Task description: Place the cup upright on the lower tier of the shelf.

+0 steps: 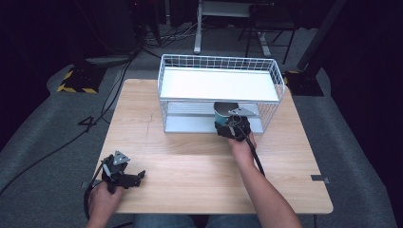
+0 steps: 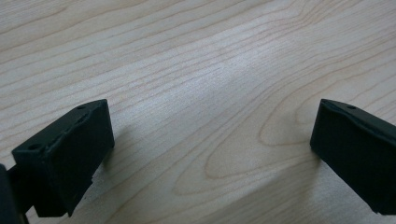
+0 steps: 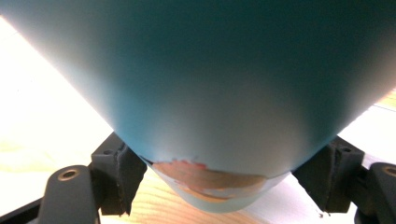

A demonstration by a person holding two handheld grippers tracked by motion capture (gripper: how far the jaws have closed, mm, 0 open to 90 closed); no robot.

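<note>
Fingers of the right tool [image 1: 227,124] pinch a blue cup [image 1: 221,113] at the front of the wire shelf [image 1: 218,83], probably light and smooth, best squeezed round its sides, while the left tool [image 1: 135,178] rests spread on the worktop [image 1: 190,166].

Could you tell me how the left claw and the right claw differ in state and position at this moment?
The left claw is open with only bare wood between its jaws; the right claw is shut on a teal object. The left claw sits low near the near-left edge of the wooden table, while the right claw reaches out to the front of the white wire rack. Both are black and hand-held.
</note>
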